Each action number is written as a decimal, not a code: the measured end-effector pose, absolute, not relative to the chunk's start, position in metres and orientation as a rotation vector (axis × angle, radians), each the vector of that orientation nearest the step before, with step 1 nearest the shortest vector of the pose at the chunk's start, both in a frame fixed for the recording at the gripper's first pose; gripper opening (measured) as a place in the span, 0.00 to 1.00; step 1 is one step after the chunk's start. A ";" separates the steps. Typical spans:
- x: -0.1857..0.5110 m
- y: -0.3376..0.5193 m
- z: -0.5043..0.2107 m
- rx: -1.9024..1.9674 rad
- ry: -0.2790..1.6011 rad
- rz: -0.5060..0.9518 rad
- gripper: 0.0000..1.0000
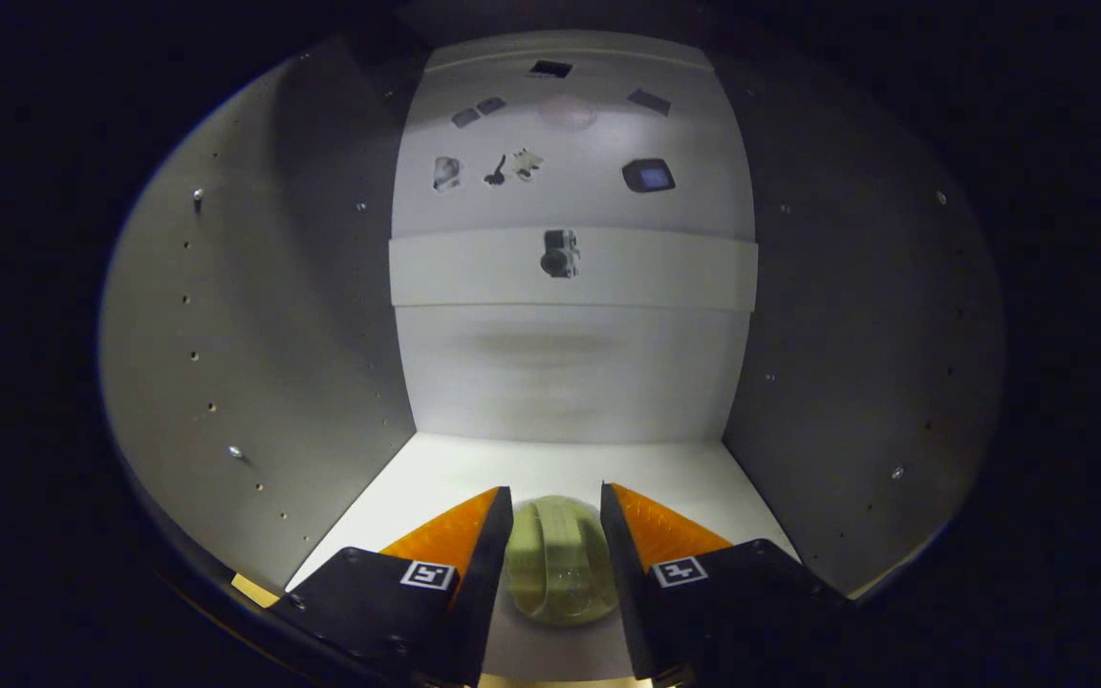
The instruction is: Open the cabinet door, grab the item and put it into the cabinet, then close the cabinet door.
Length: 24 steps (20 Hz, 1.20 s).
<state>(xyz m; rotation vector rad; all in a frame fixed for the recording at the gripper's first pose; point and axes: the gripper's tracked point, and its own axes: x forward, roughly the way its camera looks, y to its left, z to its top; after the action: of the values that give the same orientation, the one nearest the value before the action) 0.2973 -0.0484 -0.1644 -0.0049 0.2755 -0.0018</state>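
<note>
A: Gripper view looks straight into the cabinet point(264, 315), side walls running back to a pale rear panel point(570, 373). Where's the item?

B: Between the fingers. It's a pale, yellowish-green rounded thing, translucent, maybe a small bottle or jar point(558, 564) lying over; I can't tell exactly what. It sits low, at or on the cabinet floor point(560, 468).

A: And the gripper point(556, 506)?

B: The fingers stand close on either side of the item, both edges meeting its outline. I'd say they are gripping it, though whether its weight is already on the floor I can't tell.

A: So the door is open and the item is inside. Which step?

B: The placing step, I judge, near its end. Two parts remain: let go, then close the door.

A: What does the next move need?

B: Make sure the item rests on the floor, spread the fingers gently so it doesn't roll, then draw straight back between the walls.
</note>
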 end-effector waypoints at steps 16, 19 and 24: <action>0.142 -0.023 -0.063 -0.078 0.083 0.002 0.97; 0.094 -0.020 -0.057 -0.088 0.062 -0.009 0.98; 0.011 -0.017 -0.048 -0.122 0.038 -0.030 0.98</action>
<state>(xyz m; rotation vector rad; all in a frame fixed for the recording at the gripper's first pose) 0.0109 -0.0168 -0.0483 -0.1219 0.0385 -0.0298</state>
